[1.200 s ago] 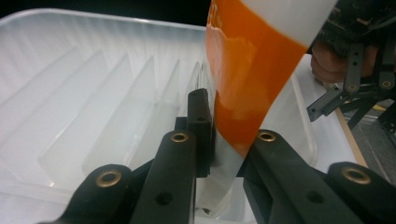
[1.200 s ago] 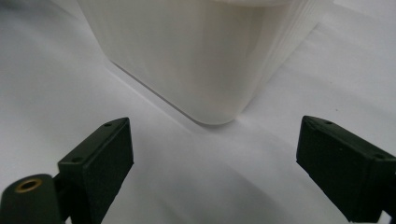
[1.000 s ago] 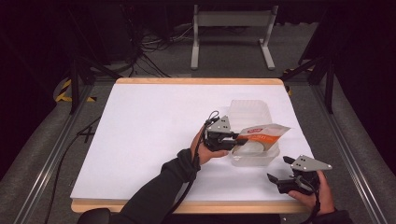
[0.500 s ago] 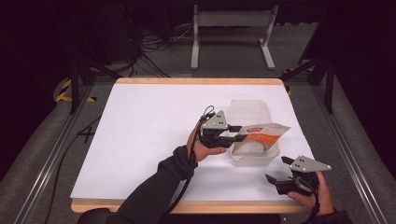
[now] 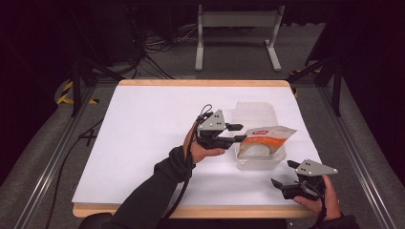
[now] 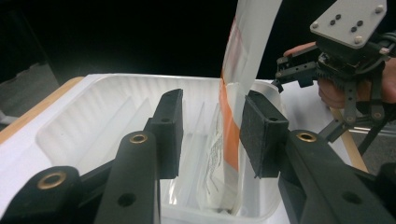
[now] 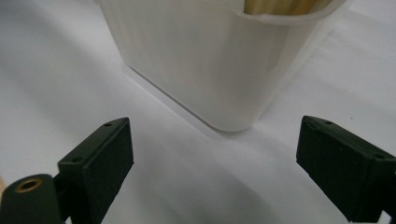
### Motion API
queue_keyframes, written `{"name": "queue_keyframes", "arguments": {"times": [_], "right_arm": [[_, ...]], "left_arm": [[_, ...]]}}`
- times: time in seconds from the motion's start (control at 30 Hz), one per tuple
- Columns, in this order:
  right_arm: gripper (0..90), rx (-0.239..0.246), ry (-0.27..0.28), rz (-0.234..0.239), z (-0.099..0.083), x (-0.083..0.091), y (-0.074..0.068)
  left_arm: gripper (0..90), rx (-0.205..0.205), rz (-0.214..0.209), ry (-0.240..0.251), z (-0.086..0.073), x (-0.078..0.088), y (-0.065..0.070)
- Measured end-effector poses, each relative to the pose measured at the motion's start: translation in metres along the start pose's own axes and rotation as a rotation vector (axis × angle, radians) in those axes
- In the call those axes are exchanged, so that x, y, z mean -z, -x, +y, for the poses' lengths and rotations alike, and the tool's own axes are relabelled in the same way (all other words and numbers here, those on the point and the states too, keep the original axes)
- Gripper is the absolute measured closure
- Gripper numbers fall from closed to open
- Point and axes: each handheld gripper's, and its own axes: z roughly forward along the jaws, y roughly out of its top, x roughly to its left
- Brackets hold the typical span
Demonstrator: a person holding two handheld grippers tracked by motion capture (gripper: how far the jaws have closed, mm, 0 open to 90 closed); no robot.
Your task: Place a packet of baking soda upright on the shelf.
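Orange-and-white, the pouch (image 5: 263, 141) lies tilted in the near end of a clear plastic container (image 5: 255, 114), its top edge sticking out over the right-hand rim; in the left gripper view the pouch (image 6: 243, 70) stands between the two black pads, one pad just beside or barely touching it, the other well off it. The left gripper (image 5: 237, 134) hovers at the container's left side, pointing across it; its jaws have just been opening, with the pouch between them and no squeeze on it now. White paper covers the table (image 5: 143, 143), and the container sits right of its middle. Near the front right corner the right gripper (image 5: 282, 176) rests in the person's hand, well apart from the container; its own view shows both fingers (image 7: 98, 163) spread wide, with nothing between them but the white table and the container's corner (image 7: 224, 70) ahead.
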Motion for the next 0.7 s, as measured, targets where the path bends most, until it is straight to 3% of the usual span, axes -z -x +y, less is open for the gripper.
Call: {"name": "queue_keyframes", "arguments": {"times": [0.17,0.3,0.37,0.53,0.6,0.7], "right_arm": [[11.7,0.001,0.0,-0.002,0.0,0.0,0.0],[11.6,0.004,-0.002,-0.004,0.0,0.001,0.0],[11.7,0.006,-0.003,-0.004,0.0,0.001,-0.001],[11.7,0.007,-0.002,-0.005,0.001,0.001,-0.001],[11.7,0.008,-0.001,-0.005,0.001,0.001,-0.001],[12.0,0.011,0.011,-0.016,0.001,0.003,-0.001]], "left_arm": [[58.0,-0.026,0.016,-0.023,0.0,0.008,-0.001],[51.9,-0.034,0.055,-0.042,-0.001,0.014,-0.003],[43.3,-0.019,0.081,-0.043,-0.003,0.016,-0.004],[32.9,-0.035,0.131,-0.083,-0.008,0.019,-0.007],[26.8,-0.025,0.176,-0.104,-0.011,0.02,-0.009],[22.1,-0.025,0.196,-0.131,-0.015,0.023,-0.011]]}}
